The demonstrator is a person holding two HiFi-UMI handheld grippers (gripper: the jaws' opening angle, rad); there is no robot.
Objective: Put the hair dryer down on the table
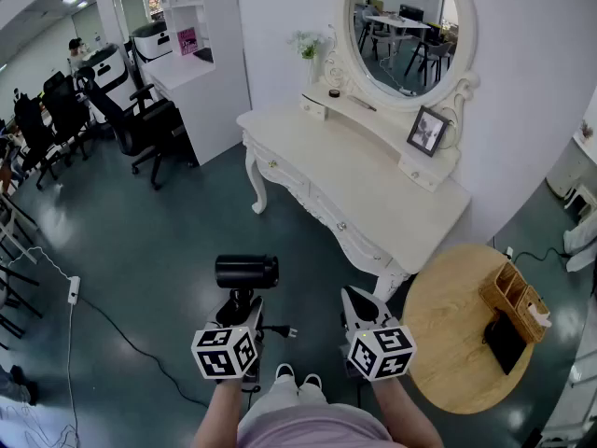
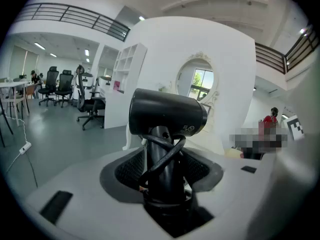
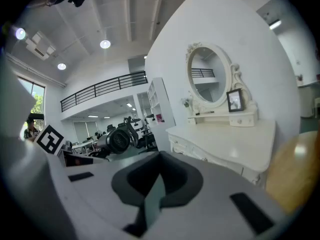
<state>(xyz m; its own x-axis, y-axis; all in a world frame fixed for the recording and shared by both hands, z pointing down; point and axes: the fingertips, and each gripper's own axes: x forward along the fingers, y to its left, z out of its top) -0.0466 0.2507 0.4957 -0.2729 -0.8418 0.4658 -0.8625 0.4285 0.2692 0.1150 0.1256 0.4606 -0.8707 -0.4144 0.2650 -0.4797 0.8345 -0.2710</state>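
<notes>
We hold the left gripper [image 2: 162,176] with its fingers [image 2: 126,170] clamped on the handle of the black hair dryer [image 2: 167,113]. The handle stands upright between them, and the barrel sits crosswise just above the fingertips. The dryer's own cord [image 2: 161,156] is looped around the handle right where the fingers grip it, and its plug [image 1: 284,331] hangs free just to the right of them in the head view. The dryer is up in the air over the dark floor [image 1: 140,241], touching nothing but our fingers. The right gripper [image 3: 152,194] holds nothing: its fingers [image 3: 177,176] are pressed together, pad against pad. From its view the dryer shows off to the left of those fingertips. Ahead of both pairs of fingers, and a little to the right, stands the white dressing table [image 1: 373,203], well apart from the dryer. An oval mirror [image 1: 408,28] rises at its back, and a small photo frame [image 1: 426,131] leans on the raised shelf below the mirror. To the right of the right fingers is a round wooden table [image 1: 448,343]. A wooden organizer [image 1: 518,299] sits at its far edge. Far to the left of the left fingers, black office chairs [image 1: 140,124] stand by a white desk.
</notes>
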